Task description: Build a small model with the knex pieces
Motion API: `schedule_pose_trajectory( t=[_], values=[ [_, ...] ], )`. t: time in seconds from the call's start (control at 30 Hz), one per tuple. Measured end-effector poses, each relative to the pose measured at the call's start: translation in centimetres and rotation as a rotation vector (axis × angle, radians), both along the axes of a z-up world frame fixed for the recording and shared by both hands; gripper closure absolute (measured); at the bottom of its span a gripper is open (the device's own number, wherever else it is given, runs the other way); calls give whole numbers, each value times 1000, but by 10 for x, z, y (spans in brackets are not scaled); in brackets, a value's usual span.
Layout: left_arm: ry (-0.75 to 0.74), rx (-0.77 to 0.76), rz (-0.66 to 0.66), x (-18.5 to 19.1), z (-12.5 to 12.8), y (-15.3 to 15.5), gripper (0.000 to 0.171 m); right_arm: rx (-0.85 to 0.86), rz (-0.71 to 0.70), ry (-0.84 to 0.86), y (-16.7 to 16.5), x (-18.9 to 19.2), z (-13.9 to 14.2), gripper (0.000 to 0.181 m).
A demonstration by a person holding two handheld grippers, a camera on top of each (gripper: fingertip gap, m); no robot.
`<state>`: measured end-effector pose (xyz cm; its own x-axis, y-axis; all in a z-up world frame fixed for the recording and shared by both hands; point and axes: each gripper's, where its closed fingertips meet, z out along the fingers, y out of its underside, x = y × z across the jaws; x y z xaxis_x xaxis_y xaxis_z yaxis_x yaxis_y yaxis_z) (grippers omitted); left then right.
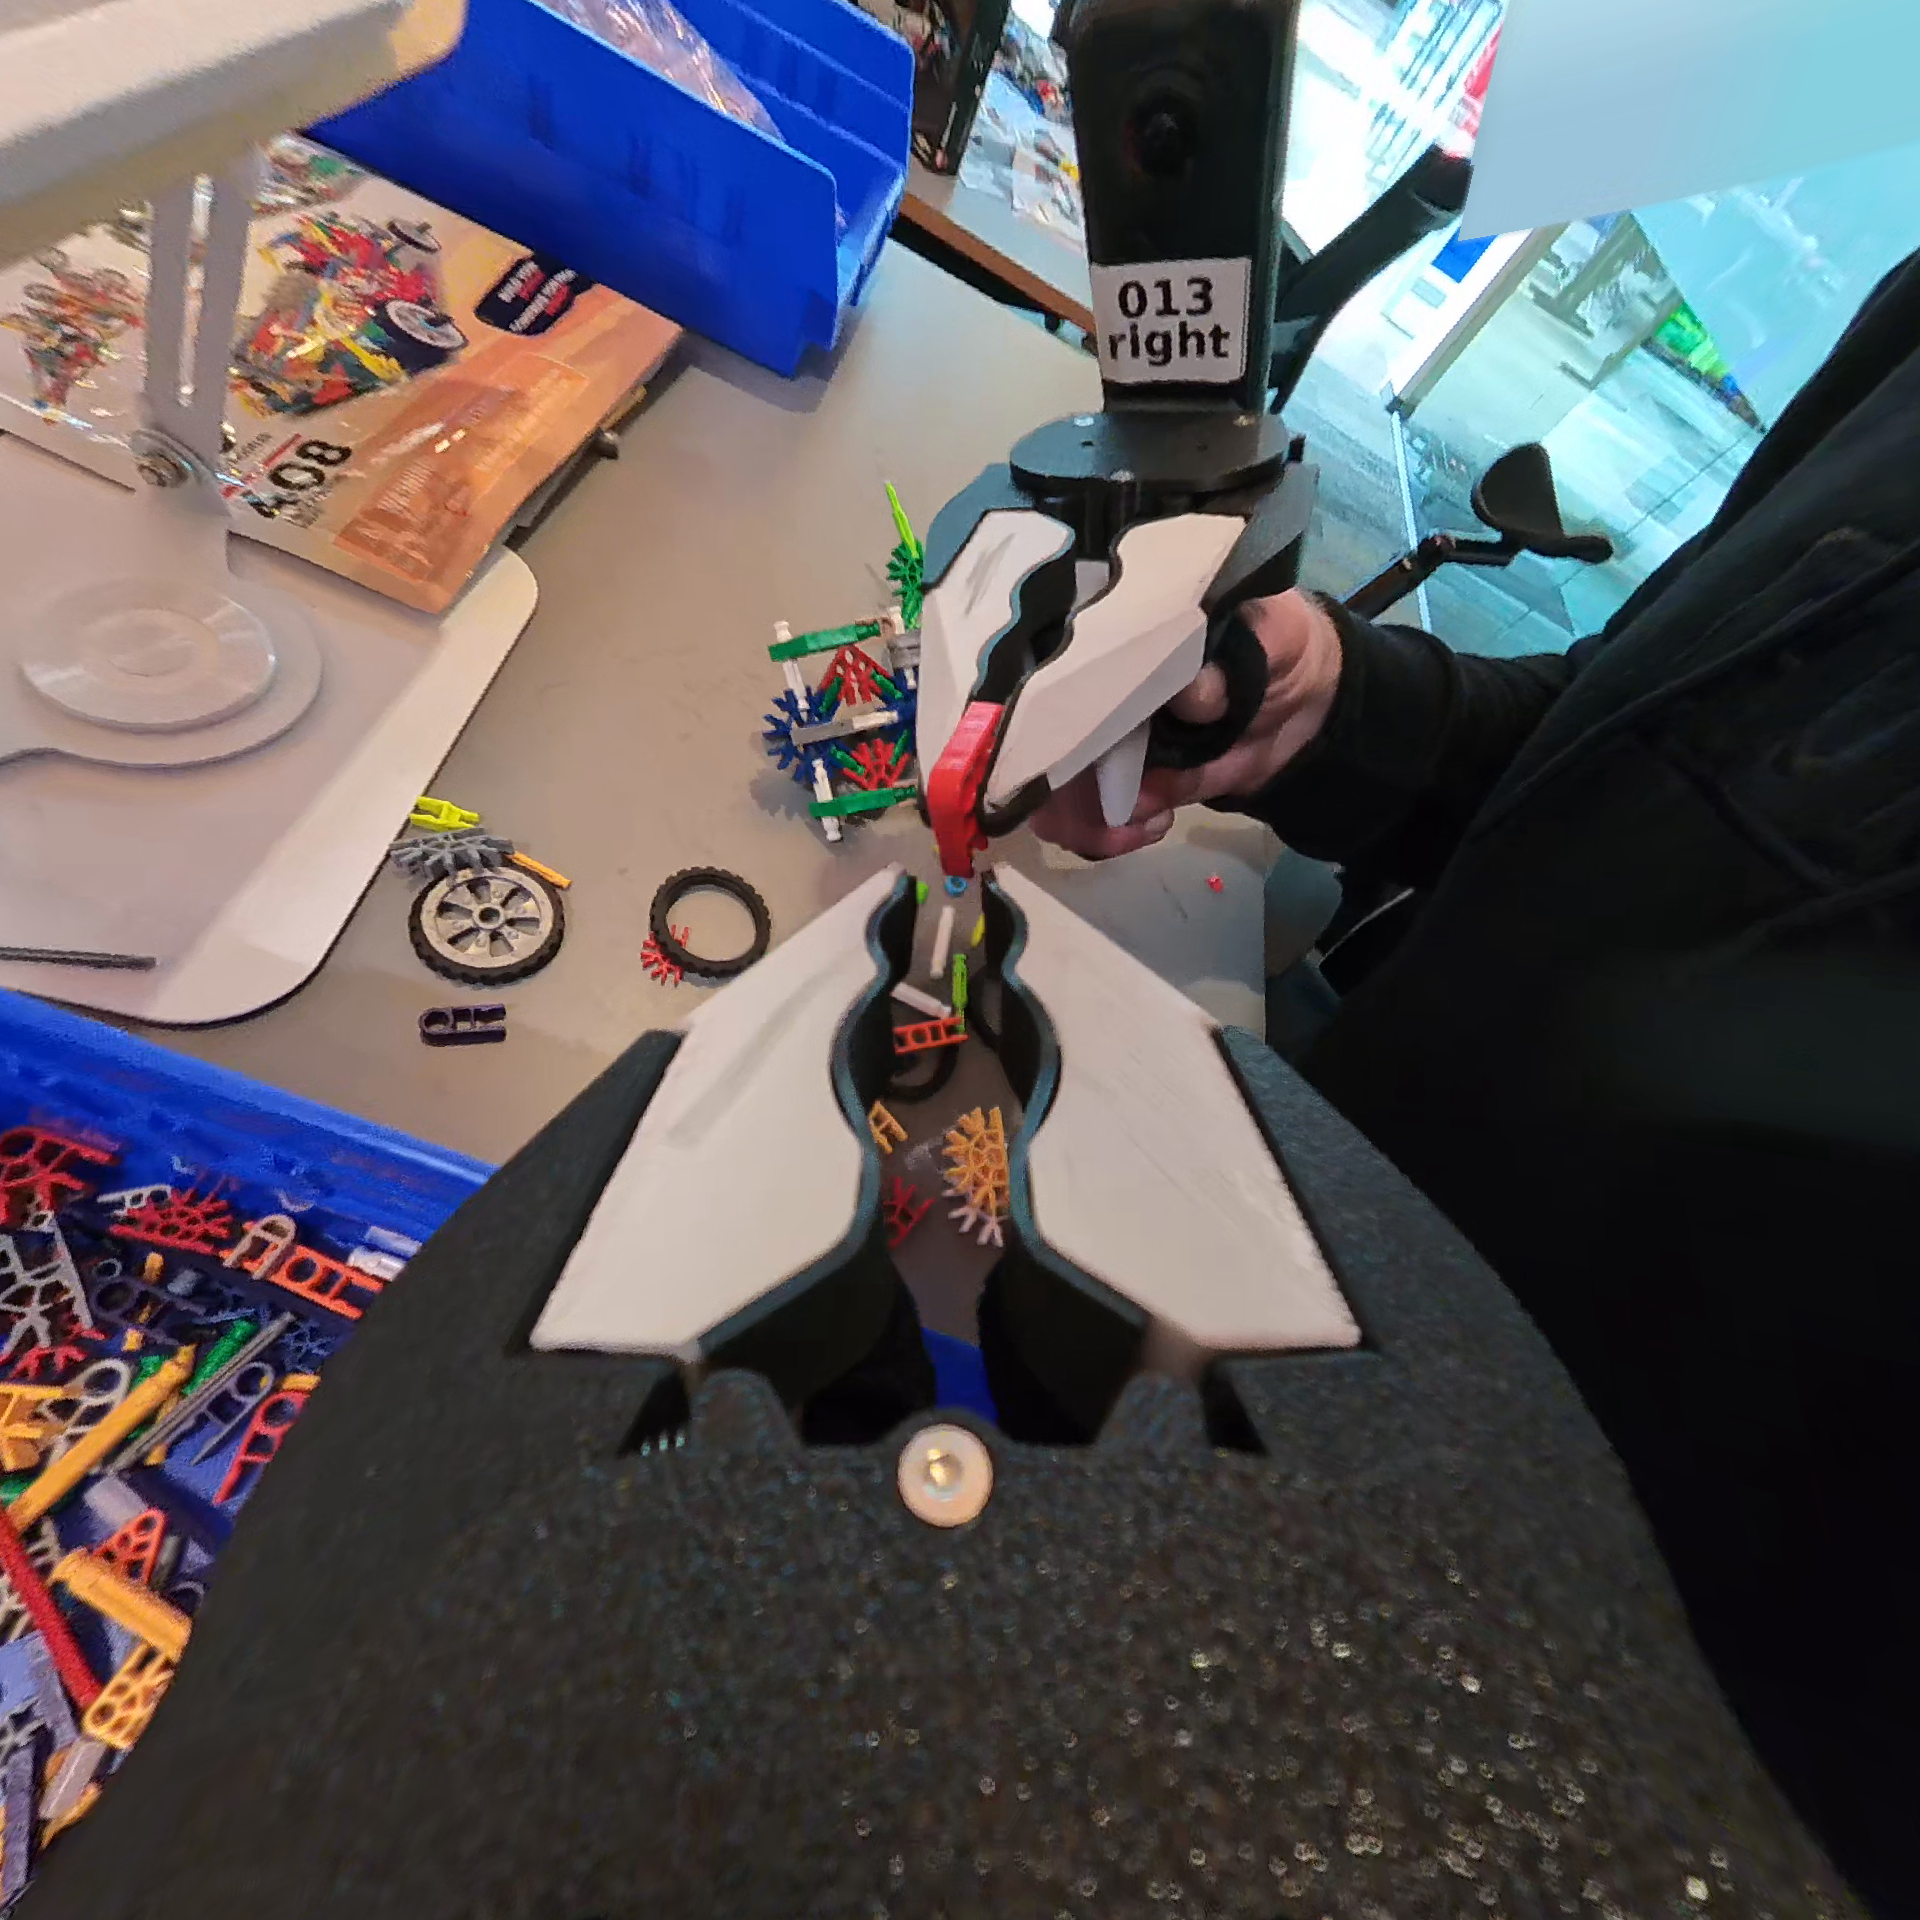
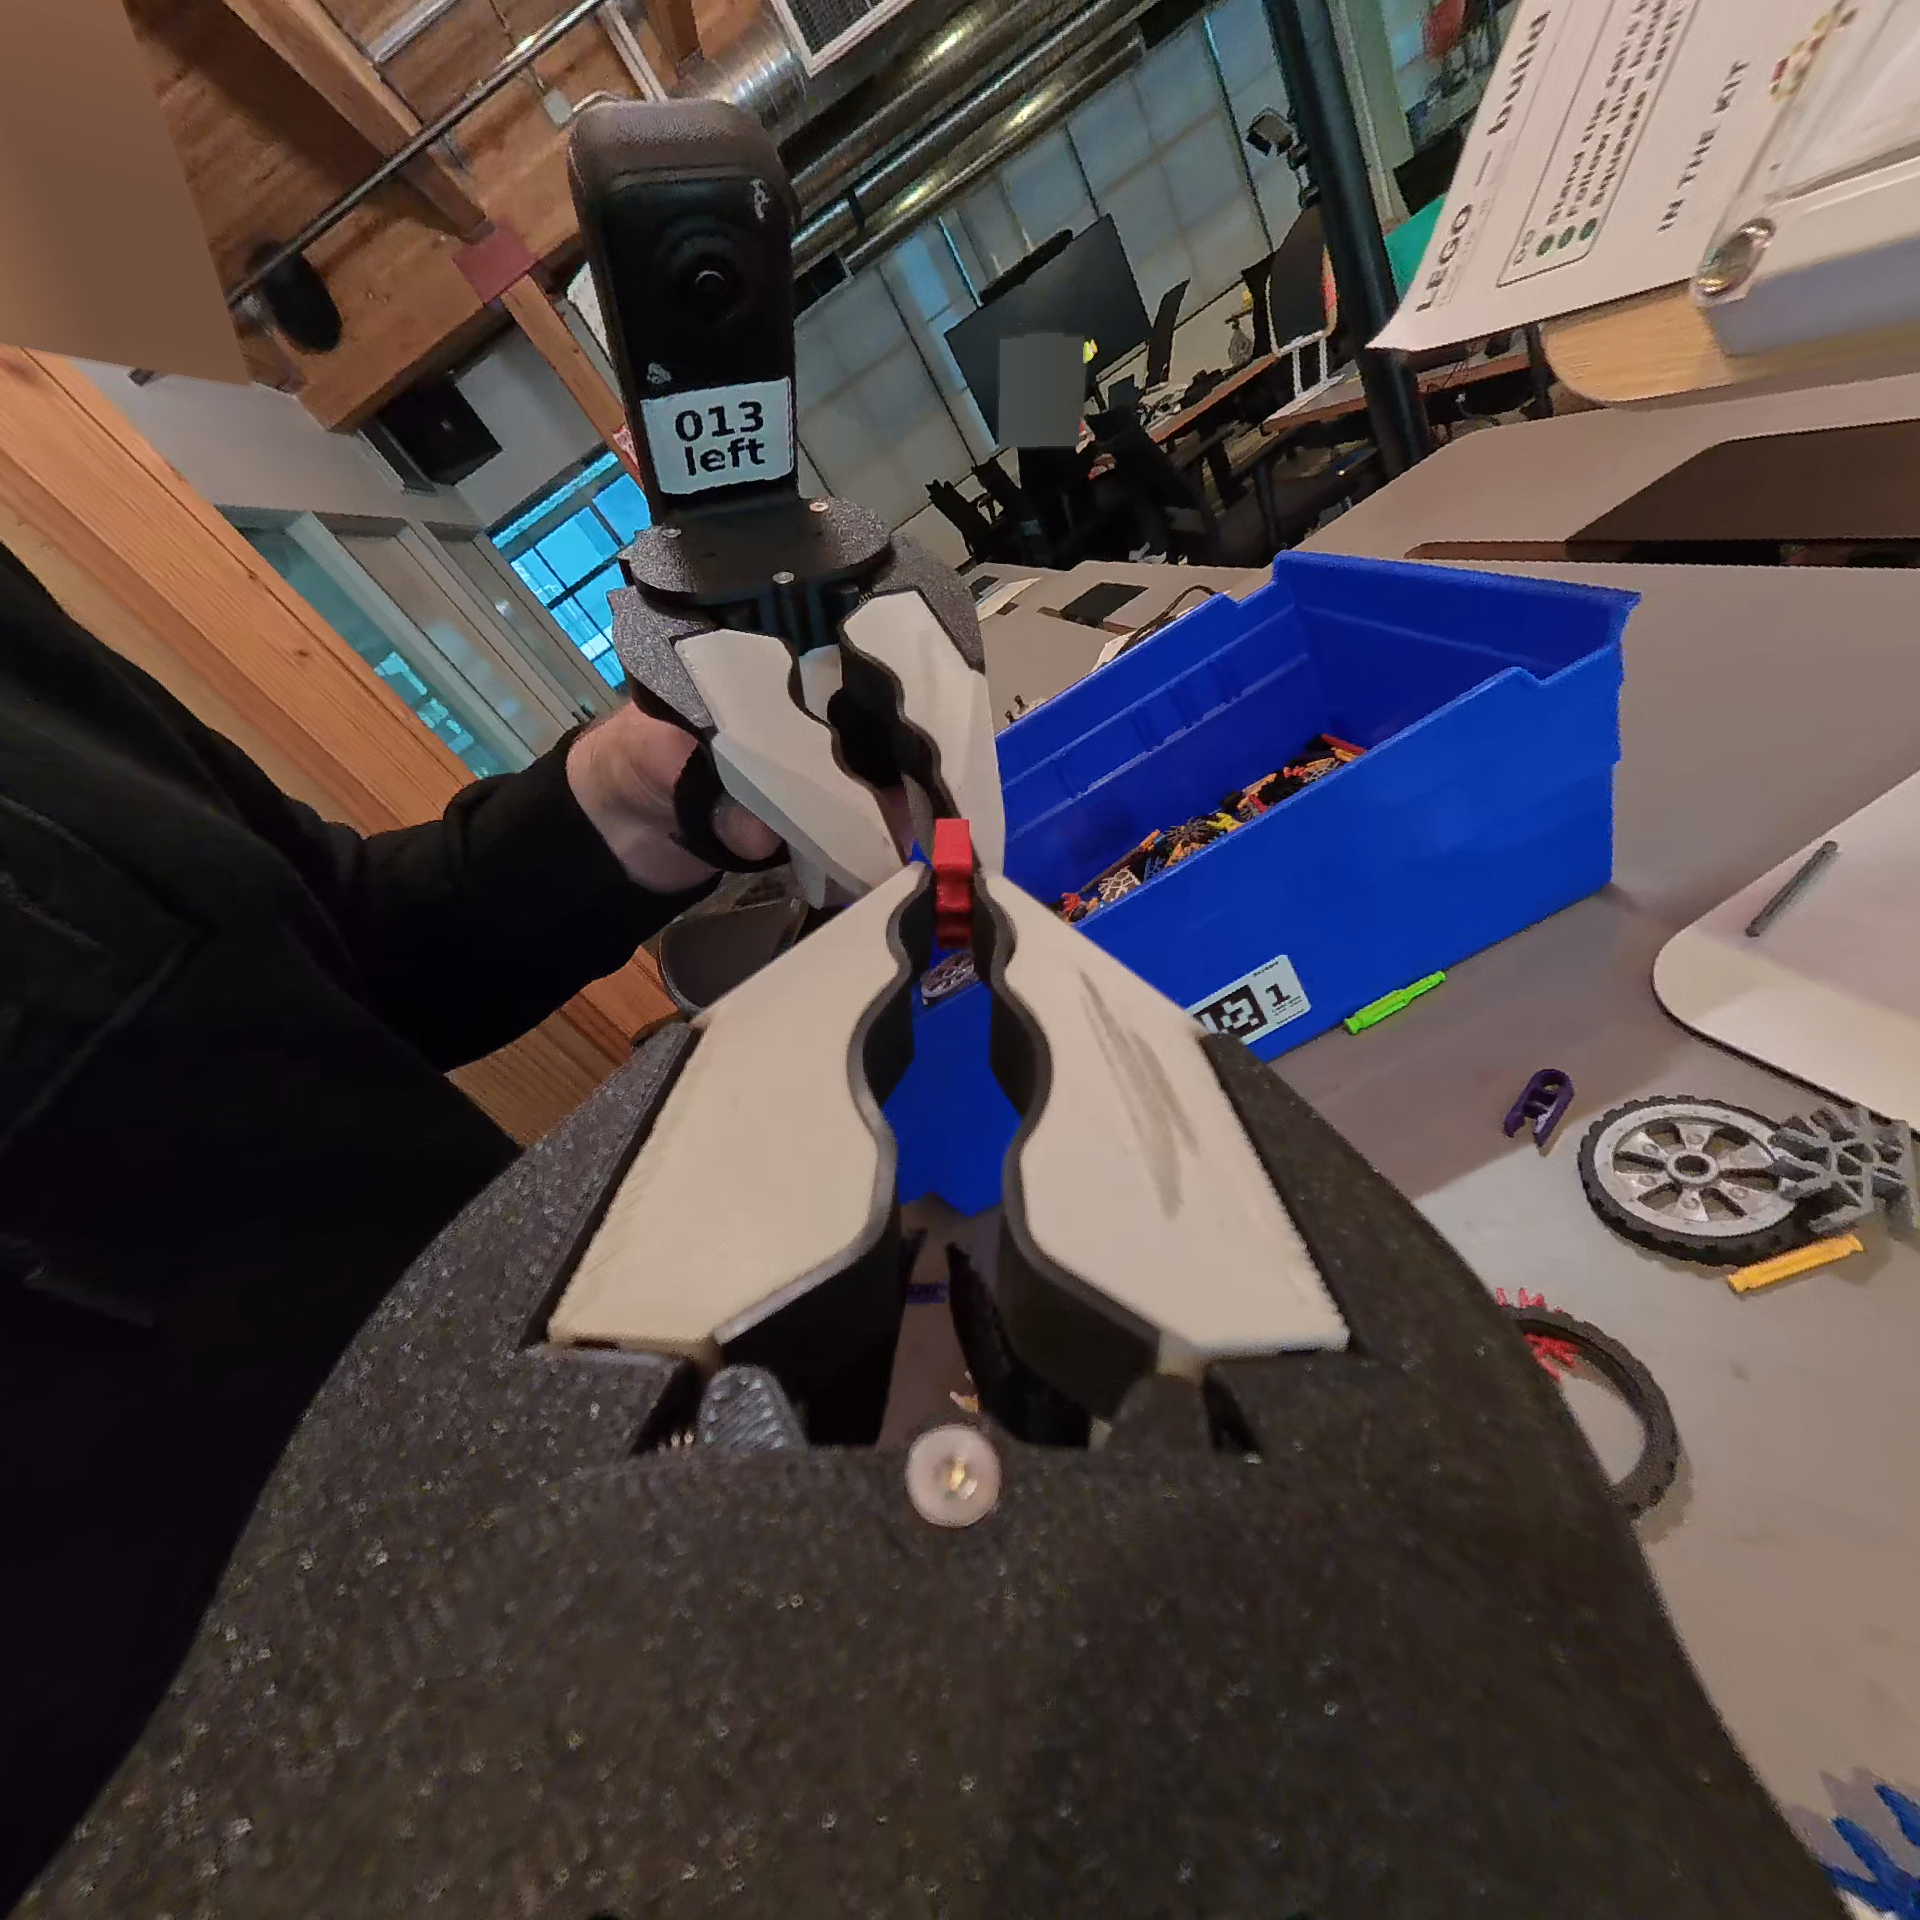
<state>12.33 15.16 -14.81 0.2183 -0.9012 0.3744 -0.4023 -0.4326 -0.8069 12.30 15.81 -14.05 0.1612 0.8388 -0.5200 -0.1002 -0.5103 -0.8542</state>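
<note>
Two hand-held grippers meet tip to tip at frame centre above my counter (image 1: 644,665). My right hand-held gripper (image 2: 954,883) pinches a red connector (image 2: 952,878). My left hand-held gripper (image 1: 951,881) is nearly closed; I cannot tell what it grips.

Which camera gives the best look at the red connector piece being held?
The left wrist view: the red connector piece shows broadside, pinched in the right gripper. The right wrist view shows it only edge-on, a narrow strip between the closed jaws, near the left gripper.

so the left gripper (image 1: 948,883) has its tips nearly pinched together right under a flat red plastic connector piece (image 1: 964,784) clamped in the right gripper (image 1: 961,831), above the grey tabletop (image 1: 644,727).
</note>
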Motion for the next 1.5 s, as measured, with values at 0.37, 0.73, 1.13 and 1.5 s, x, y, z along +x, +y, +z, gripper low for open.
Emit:
schedule_pose_trajectory(
  t=[0.37, 0.73, 1.13, 1.5],
  values=[
    [63, 59, 189, -50, -3, 40, 154, -49, -29, -6, 8, 11, -10, 176],
    [369, 52, 333, -106, -92, 67, 154, -67, -49, -49, 6, 16, -23, 176],
    [621, 133, 358, -122, -147, 82, 147, -80, -52, -76, 4, 12, -31, 176],
    [615, 105, 354, -125, -157, 88, 147, -92, -57, -78, 6, 13, -35, 176]
  ],
)
